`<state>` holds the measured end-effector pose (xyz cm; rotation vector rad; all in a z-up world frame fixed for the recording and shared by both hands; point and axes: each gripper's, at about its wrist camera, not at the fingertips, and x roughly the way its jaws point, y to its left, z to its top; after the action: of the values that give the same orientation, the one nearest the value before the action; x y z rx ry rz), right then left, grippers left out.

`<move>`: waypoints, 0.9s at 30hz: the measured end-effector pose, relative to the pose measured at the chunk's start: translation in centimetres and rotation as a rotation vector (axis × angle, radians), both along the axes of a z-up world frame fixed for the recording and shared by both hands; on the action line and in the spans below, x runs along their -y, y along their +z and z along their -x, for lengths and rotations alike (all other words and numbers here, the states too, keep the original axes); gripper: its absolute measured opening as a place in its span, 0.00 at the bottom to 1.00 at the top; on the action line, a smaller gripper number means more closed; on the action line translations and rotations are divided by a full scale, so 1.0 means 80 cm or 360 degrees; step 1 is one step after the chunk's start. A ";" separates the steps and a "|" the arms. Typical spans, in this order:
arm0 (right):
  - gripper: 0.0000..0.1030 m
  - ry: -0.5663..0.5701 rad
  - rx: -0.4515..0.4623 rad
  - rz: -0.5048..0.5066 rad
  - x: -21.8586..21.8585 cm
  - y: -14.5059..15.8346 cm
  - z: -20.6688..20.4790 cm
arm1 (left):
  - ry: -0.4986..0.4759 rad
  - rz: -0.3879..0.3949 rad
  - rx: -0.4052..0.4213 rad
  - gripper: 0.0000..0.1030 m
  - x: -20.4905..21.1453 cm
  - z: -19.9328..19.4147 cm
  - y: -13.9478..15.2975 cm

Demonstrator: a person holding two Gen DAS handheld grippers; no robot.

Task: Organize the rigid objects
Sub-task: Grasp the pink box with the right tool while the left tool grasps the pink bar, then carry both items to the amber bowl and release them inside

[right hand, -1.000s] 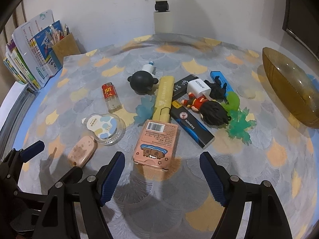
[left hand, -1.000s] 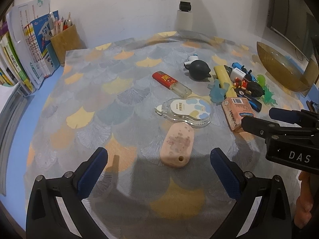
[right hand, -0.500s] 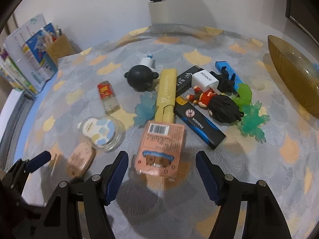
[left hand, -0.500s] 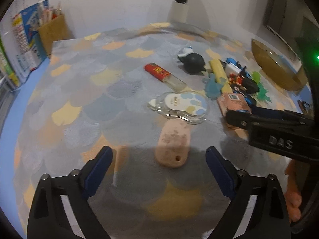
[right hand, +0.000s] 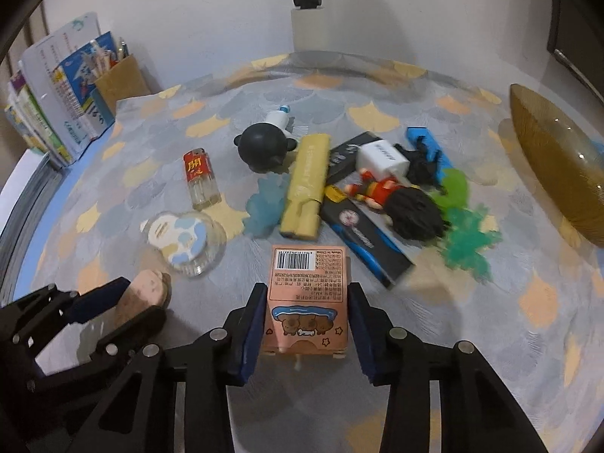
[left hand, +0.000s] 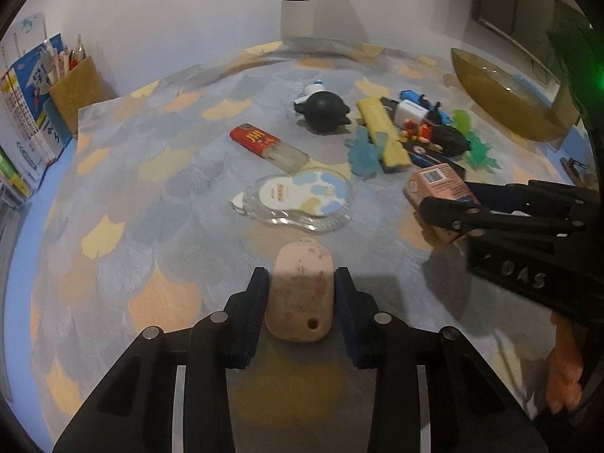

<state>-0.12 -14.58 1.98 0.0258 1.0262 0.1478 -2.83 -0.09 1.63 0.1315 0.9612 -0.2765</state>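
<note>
A pink rounded block (left hand: 302, 264) with a small hole lies on the patterned cloth between the blue pads of my left gripper (left hand: 302, 298). Its jaws are closing and both pads touch the block's sides. In the right wrist view, a pink box (right hand: 307, 275) with a barcode and cartoon animals sits between the pads of my right gripper (right hand: 307, 313). Those jaws are closing too and rest against its two long sides. The left wrist view shows the right gripper (left hand: 453, 211) on the pink box (left hand: 438, 185). The right wrist view shows the left gripper (right hand: 128, 302) at the block (right hand: 145, 287).
Beyond the grippers lie a clear tape dispenser (left hand: 298, 198), a red lighter (left hand: 270, 145), a black round toy (left hand: 324, 111), a yellow stick (left hand: 381, 132) and several small toys and packets. An amber bowl (left hand: 502, 102) stands far right, a pen holder (left hand: 75, 90) and books far left. A hand (left hand: 562, 377) shows at lower right.
Both grippers went from wide open to closed in. The left came forward around the pink block. The right closed around the pink box.
</note>
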 end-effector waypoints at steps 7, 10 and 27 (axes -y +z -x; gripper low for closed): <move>0.40 0.0004 0.0032 -0.0015 0.061 0.024 0.053 | -0.0033 0.0066 0.0010 0.31 0.019 0.034 0.007; 0.40 -0.0008 0.0075 0.0051 0.085 0.031 0.077 | -0.0064 0.0085 0.0014 0.31 0.033 0.043 0.010; 0.39 0.0000 0.0118 0.0283 0.096 0.001 0.112 | -0.0038 0.0000 0.0061 0.31 0.072 0.054 0.026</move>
<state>-9.12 -22.24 2.07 -0.1401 0.9620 0.0566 -7.11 -5.87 3.67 0.1481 0.9221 -0.2948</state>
